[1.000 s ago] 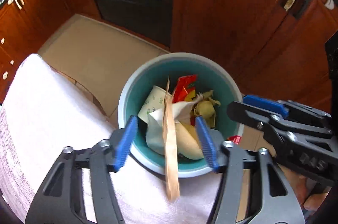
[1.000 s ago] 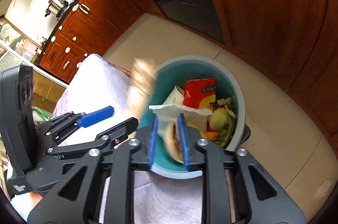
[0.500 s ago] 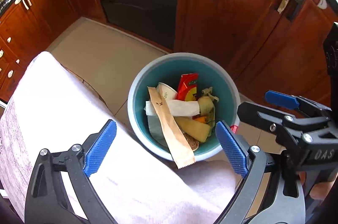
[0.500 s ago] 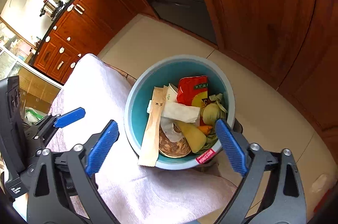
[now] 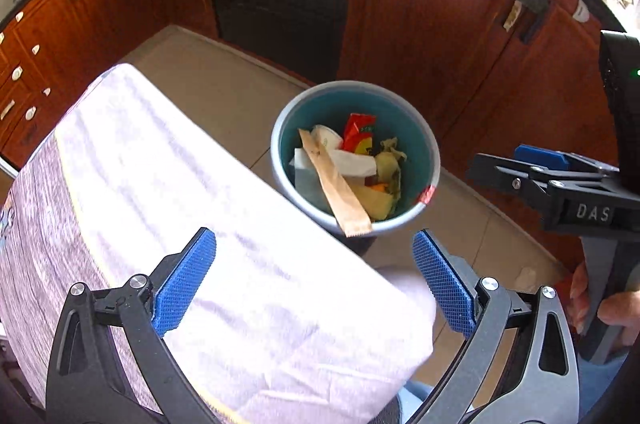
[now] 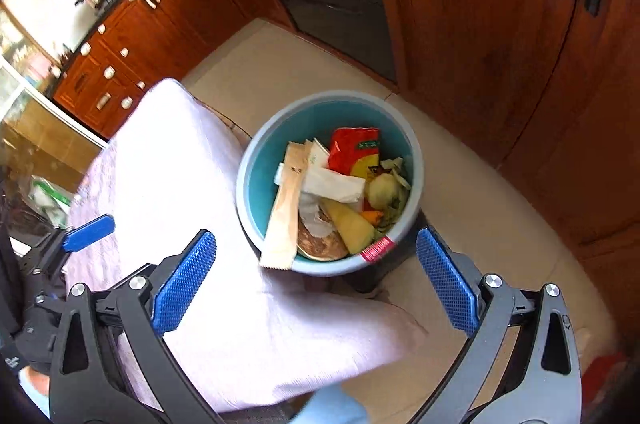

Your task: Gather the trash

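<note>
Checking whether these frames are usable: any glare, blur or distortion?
Left wrist: sun washes out the cloth, window glare top right, cabinets bow from the fisheye. Right wrist: mild blur, strongest at the edges; bin contents stay readable.

The near wall of the teal bin [image 5: 420,139] is hidden by the cloth-covered table [image 5: 160,183]. The lower trash is buried under the paper sleeve [image 6: 286,212] and tissue [image 6: 336,183]. The right gripper [image 5: 532,163] is cut off by the picture's edge. The rim label [image 6: 376,250] is blurred beyond reading.
</note>
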`<control>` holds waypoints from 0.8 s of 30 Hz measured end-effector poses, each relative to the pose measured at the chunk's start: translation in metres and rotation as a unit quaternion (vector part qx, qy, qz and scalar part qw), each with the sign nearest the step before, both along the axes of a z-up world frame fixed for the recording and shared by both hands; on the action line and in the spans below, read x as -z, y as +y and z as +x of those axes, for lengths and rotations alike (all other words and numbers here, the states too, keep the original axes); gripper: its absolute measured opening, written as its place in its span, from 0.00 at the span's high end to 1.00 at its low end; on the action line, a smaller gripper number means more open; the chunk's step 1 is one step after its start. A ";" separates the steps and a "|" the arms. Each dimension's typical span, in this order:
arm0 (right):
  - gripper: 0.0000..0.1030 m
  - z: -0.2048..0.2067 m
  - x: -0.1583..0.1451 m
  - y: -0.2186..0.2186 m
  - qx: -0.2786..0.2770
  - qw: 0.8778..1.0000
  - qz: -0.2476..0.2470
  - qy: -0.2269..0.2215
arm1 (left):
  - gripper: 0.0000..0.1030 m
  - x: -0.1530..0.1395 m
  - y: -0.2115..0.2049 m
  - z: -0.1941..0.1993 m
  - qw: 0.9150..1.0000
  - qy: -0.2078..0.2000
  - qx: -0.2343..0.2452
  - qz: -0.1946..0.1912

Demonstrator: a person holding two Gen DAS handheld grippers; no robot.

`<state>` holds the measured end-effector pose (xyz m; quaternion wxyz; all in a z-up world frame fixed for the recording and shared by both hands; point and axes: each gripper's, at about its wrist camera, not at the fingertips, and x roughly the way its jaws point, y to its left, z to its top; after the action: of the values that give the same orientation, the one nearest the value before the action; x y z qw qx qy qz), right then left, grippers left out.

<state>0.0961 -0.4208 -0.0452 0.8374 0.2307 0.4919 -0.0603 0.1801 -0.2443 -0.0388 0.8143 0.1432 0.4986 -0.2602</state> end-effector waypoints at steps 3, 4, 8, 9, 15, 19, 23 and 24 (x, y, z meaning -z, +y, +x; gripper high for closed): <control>0.07 -0.010 -0.008 0.013 -0.001 0.999 -0.032 0.014 | 0.04 -0.007 0.017 -0.016 1.000 -0.014 -0.008 -0.004; 0.07 -0.013 -0.010 0.016 -0.001 0.999 -0.042 0.019 | 0.04 -0.009 0.023 -0.021 1.000 -0.018 -0.011 -0.005; 0.07 -0.027 -0.018 0.034 -0.006 0.997 -0.076 0.030 | 0.04 -0.016 0.044 -0.036 0.999 -0.026 -0.027 -0.020; 0.07 -0.030 -0.020 0.039 -0.008 0.996 -0.083 0.032 | 0.04 -0.018 0.050 -0.040 0.999 -0.028 -0.032 -0.024; 0.07 -0.054 -0.027 0.063 -0.015 0.994 -0.103 0.035 | 0.04 -0.021 0.079 -0.060 0.997 -0.032 -0.059 -0.042; 0.07 -0.068 -0.034 0.071 -0.012 0.993 -0.111 0.034 | 0.04 -0.022 0.093 -0.070 0.996 -0.033 -0.073 -0.048; 0.07 -0.076 -0.043 0.078 -0.011 0.991 -0.131 0.030 | 0.04 -0.022 0.101 -0.075 0.995 -0.033 -0.083 -0.054; 0.07 -0.077 -0.043 0.080 -0.014 0.991 -0.129 0.030 | 0.04 -0.021 0.102 -0.076 0.995 -0.032 -0.084 -0.053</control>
<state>0.0188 -0.3410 -0.0022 0.8457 0.1117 0.5080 -0.1190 0.1036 -0.1424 -0.0177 0.8555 0.0659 0.4681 -0.2116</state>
